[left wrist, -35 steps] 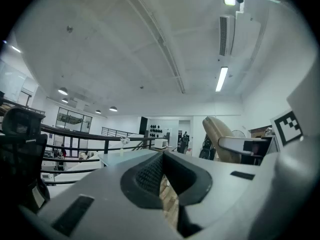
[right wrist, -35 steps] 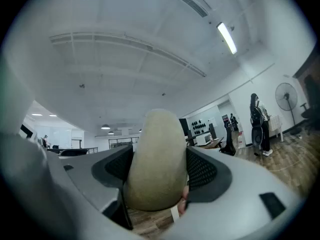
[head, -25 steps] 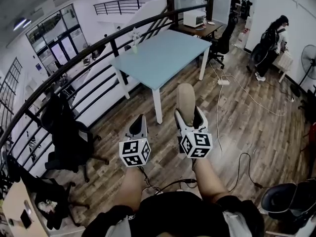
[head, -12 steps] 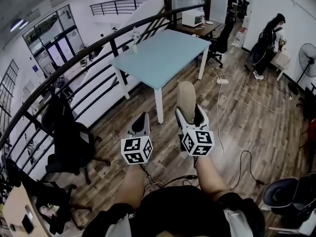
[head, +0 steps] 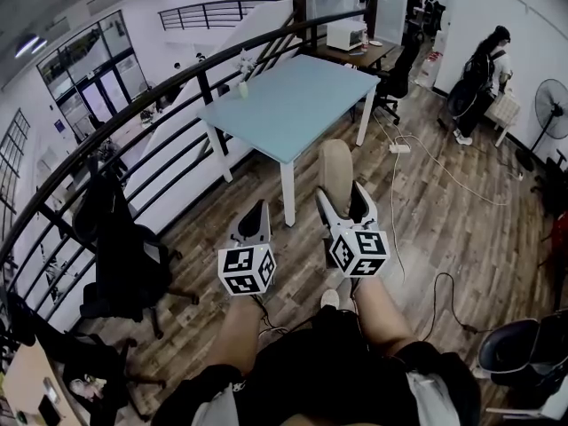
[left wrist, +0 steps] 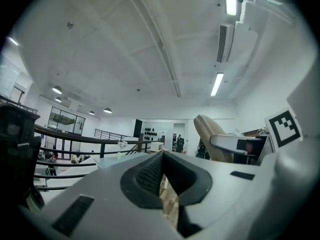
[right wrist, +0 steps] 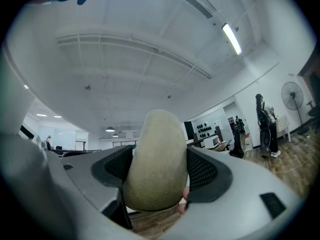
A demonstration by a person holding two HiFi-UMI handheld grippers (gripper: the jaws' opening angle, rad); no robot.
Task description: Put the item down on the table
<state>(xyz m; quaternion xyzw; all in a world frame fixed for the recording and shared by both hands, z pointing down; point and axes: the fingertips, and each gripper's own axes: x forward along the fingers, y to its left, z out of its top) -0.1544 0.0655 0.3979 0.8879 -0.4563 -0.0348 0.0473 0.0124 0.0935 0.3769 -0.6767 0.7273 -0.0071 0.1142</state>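
Observation:
A tan, oblong, potato-like item (head: 336,171) (right wrist: 155,159) stands up between the jaws of my right gripper (head: 344,204) (right wrist: 159,170), which is shut on it and points upward. The same item (left wrist: 209,136) shows at the right in the left gripper view. My left gripper (head: 255,223) (left wrist: 161,171) is held beside it, its jaws closed together with nothing between them. The light blue table (head: 293,100) stands ahead on the wooden floor, some way beyond both grippers.
A black railing (head: 133,118) runs along the left past the table. A black office chair (head: 120,251) stands at the left, another chair (head: 401,65) by a far desk. Cables (head: 417,162) lie on the floor at the right, where a person (head: 484,78) stands by a fan (head: 552,100).
The view has shifted slightly forward; both grippers keep their pose, with the item still held upright in the right one.

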